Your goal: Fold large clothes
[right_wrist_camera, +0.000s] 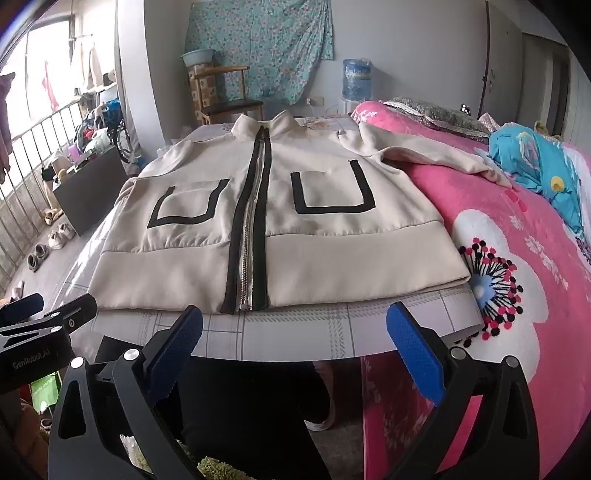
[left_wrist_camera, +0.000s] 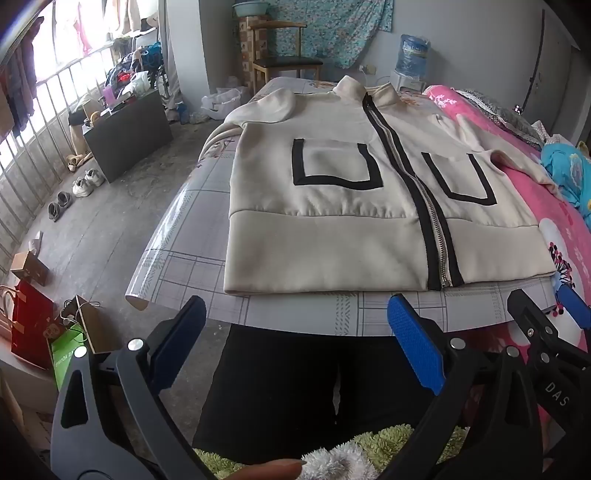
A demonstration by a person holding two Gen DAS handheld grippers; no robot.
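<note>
1. A bedroom: grey floor, a barred window at 9 o'clock, a floral cloth [left_wrist_camera: 325,26] hung on the far wall at 12 o'clock, a wooden chair [left_wrist_camera: 284,59] below it and a water jug [left_wrist_camera: 413,55] at 1 o'clock.
2. A table [left_wrist_camera: 207,236] covered in a grey check cloth fills the middle; a bed with a pink flowered blanket [right_wrist_camera: 517,258] lies against it at 3 o'clock.
3. The beige jacket [left_wrist_camera: 332,236] lies flat on the table, front up, zipped closed, collar at 12 o'clock and hem toward the camera at 6 o'clock. It has a black-edged zip and two black-outlined pockets.
4. One sleeve [right_wrist_camera: 436,155] lies out across the pink blanket; the other is tucked near the shoulder at 11 o'clock in the left view.
5. The left gripper [left_wrist_camera: 295,339] is held off the table's near edge, jaws spread wide, holding nothing.
6. The right gripper [right_wrist_camera: 295,343] is likewise short of the hem, jaws wide apart and empty.
7. Shoes [left_wrist_camera: 86,182] sit on the floor at 9 o'clock.
</note>
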